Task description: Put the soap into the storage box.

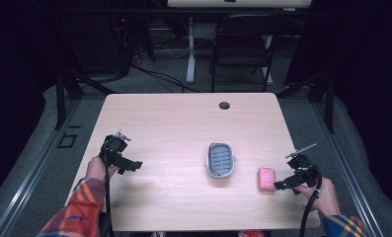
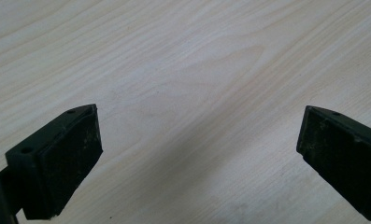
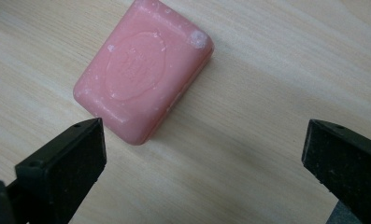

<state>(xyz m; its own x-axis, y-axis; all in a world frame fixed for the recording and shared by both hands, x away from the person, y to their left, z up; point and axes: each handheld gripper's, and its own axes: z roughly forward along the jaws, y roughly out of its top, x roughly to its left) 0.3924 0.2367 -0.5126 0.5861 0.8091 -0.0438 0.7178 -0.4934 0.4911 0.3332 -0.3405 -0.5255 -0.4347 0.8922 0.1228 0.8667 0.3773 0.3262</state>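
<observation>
Table: pale wood-grain table [image 1: 183,123], dark room behind.
Soap: pink bar of soap [image 3: 143,70] lying flat near the table's right edge, rounded corners, oval stamp, chalky chips.
Relation: soap sits just ahead of the right claw [image 3: 204,154], offset toward its left jaw, long axis running diagonally.
Right claw: released, jaws wide, nothing held.
Left claw: left claw [image 2: 199,154] released over bare wood, well apart.
Dish: grey slotted soap dish [image 1: 220,159] left of the soap.

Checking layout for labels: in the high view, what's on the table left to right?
Left tongs → soap dish → soap → right tongs, open just beside the soap, not touching it.
</observation>
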